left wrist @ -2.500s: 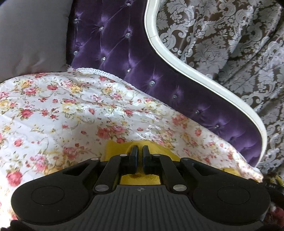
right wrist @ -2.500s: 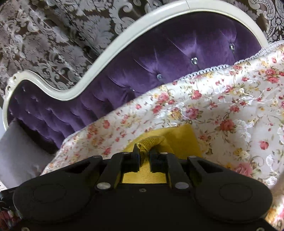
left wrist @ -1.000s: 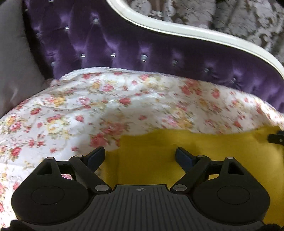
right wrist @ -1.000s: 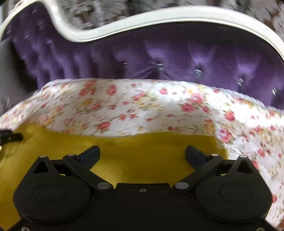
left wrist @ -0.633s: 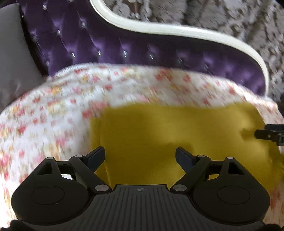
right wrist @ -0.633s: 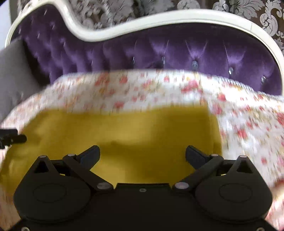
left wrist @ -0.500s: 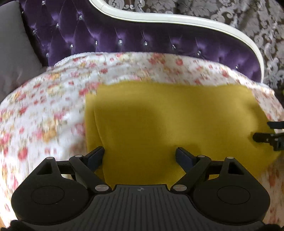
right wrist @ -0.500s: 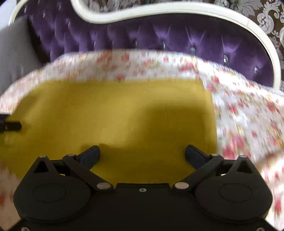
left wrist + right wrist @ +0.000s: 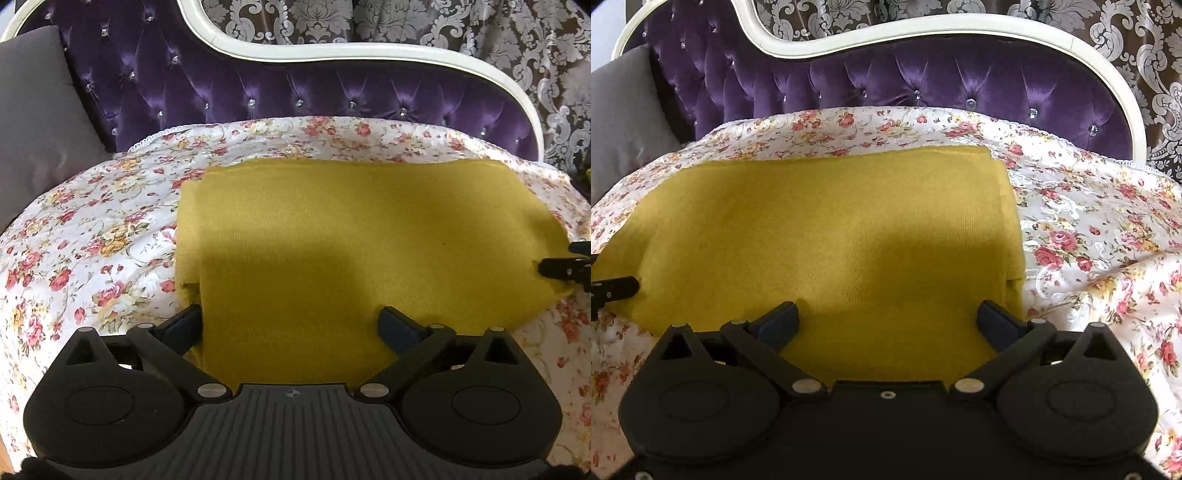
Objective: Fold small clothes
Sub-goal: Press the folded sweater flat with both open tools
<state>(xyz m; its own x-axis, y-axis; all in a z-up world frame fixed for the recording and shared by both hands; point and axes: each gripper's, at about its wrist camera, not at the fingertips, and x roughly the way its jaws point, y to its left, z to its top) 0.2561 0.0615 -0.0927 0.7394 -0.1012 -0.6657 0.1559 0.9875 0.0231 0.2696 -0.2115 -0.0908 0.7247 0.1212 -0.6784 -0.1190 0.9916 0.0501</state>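
Note:
A mustard-yellow knit garment (image 9: 354, 240) lies folded flat in a wide rectangle on the floral bedspread (image 9: 96, 229). It also shows in the right wrist view (image 9: 827, 229). My left gripper (image 9: 291, 325) is open and empty, hovering above the garment's near left part. My right gripper (image 9: 890, 317) is open and empty above the garment's near right part. The right gripper's tip shows at the right edge of the left wrist view (image 9: 565, 267). The left gripper's tip shows at the left edge of the right wrist view (image 9: 613, 288).
A purple tufted headboard (image 9: 295, 92) with a white frame (image 9: 923, 27) stands behind the bed. A grey pillow (image 9: 33, 122) sits at the far left. Patterned curtains (image 9: 480, 33) hang behind. The bedspread (image 9: 1100, 229) spreads around the garment.
Both grippers opened, let go of the yellow garment, and pulled back toward me and up. The garment now lies folded flat and more of it is in view.

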